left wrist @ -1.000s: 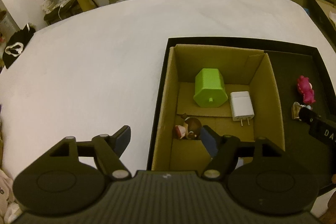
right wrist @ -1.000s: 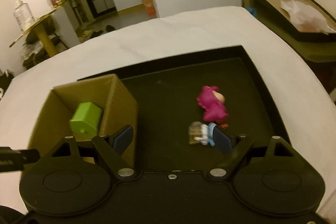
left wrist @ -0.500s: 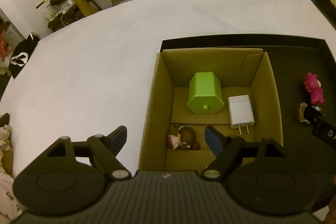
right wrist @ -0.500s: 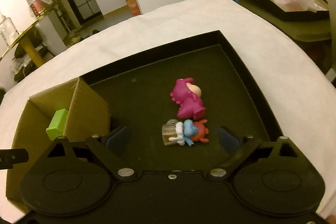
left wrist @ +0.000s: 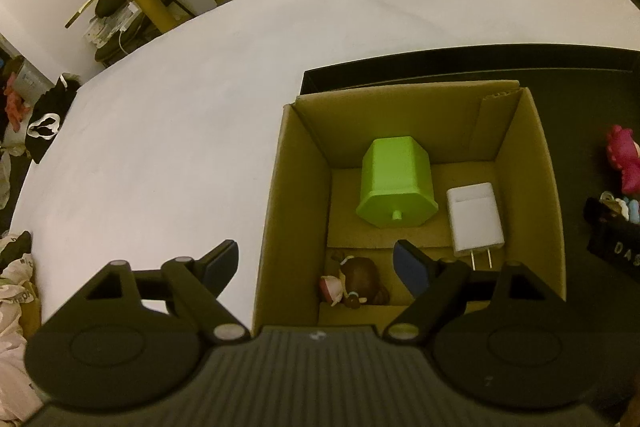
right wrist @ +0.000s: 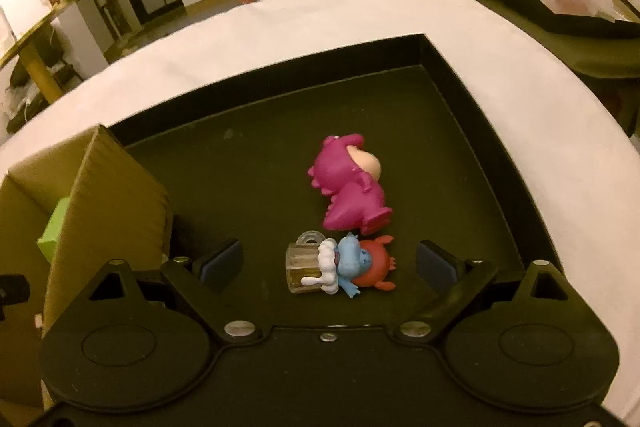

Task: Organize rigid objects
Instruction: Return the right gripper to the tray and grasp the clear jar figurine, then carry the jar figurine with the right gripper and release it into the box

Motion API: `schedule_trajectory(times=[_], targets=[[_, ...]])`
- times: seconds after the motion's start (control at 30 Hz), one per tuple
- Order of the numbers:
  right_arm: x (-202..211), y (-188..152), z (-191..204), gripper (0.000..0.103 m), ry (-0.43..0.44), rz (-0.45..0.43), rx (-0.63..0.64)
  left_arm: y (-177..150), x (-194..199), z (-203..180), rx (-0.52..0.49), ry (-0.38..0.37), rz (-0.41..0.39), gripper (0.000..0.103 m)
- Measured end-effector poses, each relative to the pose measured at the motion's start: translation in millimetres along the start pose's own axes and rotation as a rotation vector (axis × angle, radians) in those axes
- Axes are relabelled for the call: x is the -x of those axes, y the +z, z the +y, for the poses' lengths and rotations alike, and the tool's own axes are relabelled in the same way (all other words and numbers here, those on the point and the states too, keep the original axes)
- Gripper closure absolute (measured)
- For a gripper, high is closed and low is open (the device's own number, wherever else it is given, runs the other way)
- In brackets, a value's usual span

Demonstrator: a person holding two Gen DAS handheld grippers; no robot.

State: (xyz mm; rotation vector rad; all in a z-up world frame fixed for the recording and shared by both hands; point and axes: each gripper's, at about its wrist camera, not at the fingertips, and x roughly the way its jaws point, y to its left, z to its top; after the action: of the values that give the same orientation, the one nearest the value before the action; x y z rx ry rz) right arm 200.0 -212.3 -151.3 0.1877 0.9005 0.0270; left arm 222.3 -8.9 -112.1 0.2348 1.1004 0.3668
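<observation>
- Target, by judgement: the blue-and-red figurine holding a mug (right wrist: 344,265), lying on its side on the floor of the black tray (right wrist: 472,99), near the tray's front. The mug end points toward the cardboard box (right wrist: 116,195); the red end points the other way.
- Magenta dinosaur-suit figurine (right wrist: 352,195) lies just behind it, touching or almost touching at the red end; contact cannot be confirmed.
- Handling estimate: small moulded plastic, so light, stiff and somewhat glossy. Not fragile as a whole, but the mug handle and thin limbs look like weak points. The shape is lumpy, so it may twist between flat pads.
- Suggested hold: across the blue torso, the broadest part, rather than on the clear mug or the legs. Closing along the long axis would press on the mug and the red end instead.
- Right hand-held gripper (right wrist: 328,259): spread wide and holding nothing. The figurine lies between the two pads with clear space on each side; no contact is visible.
- Left hand-held gripper (left wrist: 316,261): also spread wide and empty, hovering over the near left corner of the cardboard box, one finger outside above the white table (left wrist: 200,107), the other above the box interior.
- Already in the box: green hexagonal block (left wrist: 396,187), white wall charger (left wrist: 474,217), brown-haired figurine (left wrist: 354,281).
</observation>
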Motion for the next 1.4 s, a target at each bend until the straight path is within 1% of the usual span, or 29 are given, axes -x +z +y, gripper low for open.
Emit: schedule_trajectory(times=[0.03,0.07,0.1,0.13,0.17,0.23,0.37,0.47,0.67,0.83,0.93,1.17,1.4], targets=[[-2,-1,2,0.014,-0.003,0.008,0.012,1,1,0,-0.001,-0.001,0.0,0.019],[-4,-1,4,0.027,-0.007,0.018,0.026,1,1,-1,-0.002,-0.001,0.0,0.019],[-6,-2,8,0.045,-0.04,0.025,0.052,1,1,-1,-0.003,-0.002,0.001,0.019],[-4,-3,11,0.045,-0.063,0.016,0.083,0,1,-1,-0.005,-0.002,0.001,0.019],[-3,-4,12,0.045,-0.063,0.017,0.091,0,1,-1,-0.006,-0.001,0.001,0.019],[1,-6,10,0.045,-0.023,0.028,0.068,-1,2,0,-0.007,0.001,0.001,0.019],[13,-5,11,0.045,-0.027,0.0,0.064,-2,6,5,0.0,0.0,-0.009,0.019],[22,-1,7,0.045,-0.005,-0.009,0.034,-5,10,10,0.011,-0.001,-0.015,0.019],[38,5,8,0.045,0.018,-0.039,0.035,-11,16,23,0.034,-0.006,-0.027,0.019],[47,11,9,0.045,0.039,-0.045,0.019,-18,19,35,0.057,-0.004,-0.027,0.019],[55,16,13,0.045,0.034,-0.062,0.034,-23,21,42,0.067,-0.005,-0.03,0.019],[71,25,25,0.045,0.06,-0.116,0.071,-33,24,57,0.098,-0.032,-0.04,0.019],[83,26,41,0.045,0.089,-0.162,0.136,-40,26,70,0.136,-0.076,-0.052,0.019]])
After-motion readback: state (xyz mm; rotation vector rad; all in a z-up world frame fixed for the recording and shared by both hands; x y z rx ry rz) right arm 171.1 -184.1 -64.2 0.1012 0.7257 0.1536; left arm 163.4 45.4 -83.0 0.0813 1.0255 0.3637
